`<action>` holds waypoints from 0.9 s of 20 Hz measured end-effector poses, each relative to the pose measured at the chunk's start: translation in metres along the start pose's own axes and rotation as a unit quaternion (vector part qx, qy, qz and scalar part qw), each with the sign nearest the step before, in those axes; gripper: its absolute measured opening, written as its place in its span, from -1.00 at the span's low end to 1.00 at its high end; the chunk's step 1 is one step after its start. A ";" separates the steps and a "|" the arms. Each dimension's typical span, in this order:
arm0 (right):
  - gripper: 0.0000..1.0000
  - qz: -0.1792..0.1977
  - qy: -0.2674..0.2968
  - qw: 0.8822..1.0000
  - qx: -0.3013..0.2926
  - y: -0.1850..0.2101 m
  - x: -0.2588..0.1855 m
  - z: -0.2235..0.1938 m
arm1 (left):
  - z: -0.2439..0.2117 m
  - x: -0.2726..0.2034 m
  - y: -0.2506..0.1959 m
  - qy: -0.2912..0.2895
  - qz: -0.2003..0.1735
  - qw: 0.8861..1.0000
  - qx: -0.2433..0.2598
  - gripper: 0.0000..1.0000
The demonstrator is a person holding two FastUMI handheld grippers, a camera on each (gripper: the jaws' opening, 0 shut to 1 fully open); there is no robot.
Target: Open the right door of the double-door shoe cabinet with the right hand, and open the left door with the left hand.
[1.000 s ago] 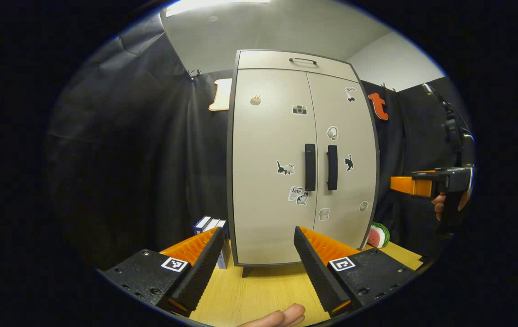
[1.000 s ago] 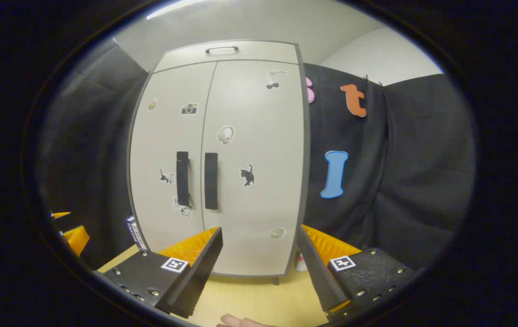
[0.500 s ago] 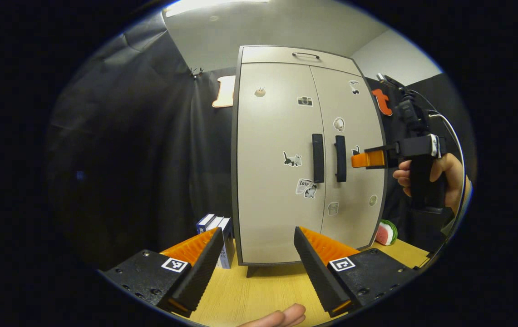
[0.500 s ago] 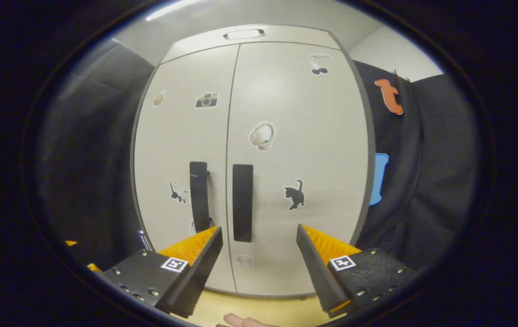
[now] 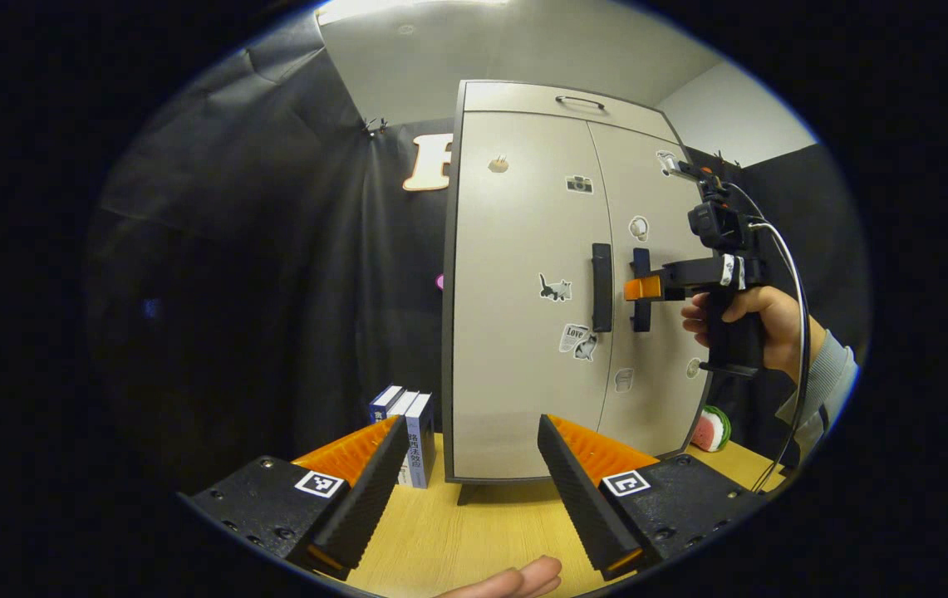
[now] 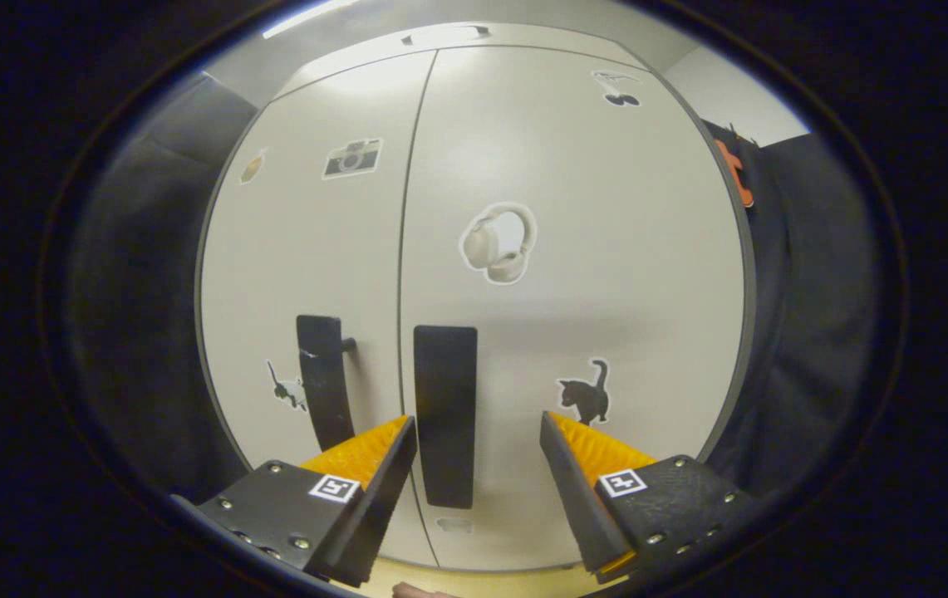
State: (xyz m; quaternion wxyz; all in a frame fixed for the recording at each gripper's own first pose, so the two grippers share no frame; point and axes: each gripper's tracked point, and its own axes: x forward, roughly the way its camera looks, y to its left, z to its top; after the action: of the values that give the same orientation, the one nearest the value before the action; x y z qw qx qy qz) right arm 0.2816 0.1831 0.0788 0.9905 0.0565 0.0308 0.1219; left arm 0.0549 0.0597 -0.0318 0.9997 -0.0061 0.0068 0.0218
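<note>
The pale grey shoe cabinet (image 5: 523, 274) stands on the table with both doors closed, each dotted with stickers. Its left door (image 5: 523, 332) has a dark vertical handle (image 5: 601, 286), and the right door (image 5: 656, 349) has its own handle (image 5: 641, 311). In the left gripper view, a hand (image 5: 744, 320) holds my right gripper (image 5: 636, 288) right at the right door's handle. In the right gripper view that handle (image 6: 444, 399) stands between the open fingers of my right gripper (image 6: 478, 490), close up; the left handle (image 6: 322, 378) is beside it. My left gripper (image 5: 474, 490) hangs open, well back from the cabinet.
Several books (image 5: 407, 432) stand upright left of the cabinet on the wooden table (image 5: 474, 540). A watermelon-slice toy (image 5: 710, 428) lies at the cabinet's right foot. A drawer with a small handle (image 5: 580, 101) tops the cabinet. Black cloth walls surround it.
My right gripper has gone forward and up to the right door's handle, which now sits between its fingers. My left gripper has drifted slightly left; both doors remain closed.
</note>
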 end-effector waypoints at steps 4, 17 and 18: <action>0.69 -0.026 -0.008 0.999 -0.023 -0.001 0.003 0.002 | -0.003 -0.004 -0.007 0.001 -0.017 1.000 0.001 0.94; -0.54 -0.015 -0.015 1.000 -0.001 0.017 0.001 0.000 | -0.013 -0.012 0.019 0.013 0.012 1.000 -0.001 0.95; -0.53 -0.006 -0.011 1.000 0.005 0.018 0.001 -0.001 | -0.012 -0.013 0.021 0.012 0.015 1.000 -0.002 0.95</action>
State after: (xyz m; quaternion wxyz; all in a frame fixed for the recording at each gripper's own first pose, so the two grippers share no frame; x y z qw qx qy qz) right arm 0.2779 0.2010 0.0797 0.9912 0.0623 0.0209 0.1149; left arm 0.0407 0.0801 -0.0438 0.9991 -0.0082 0.0188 0.0365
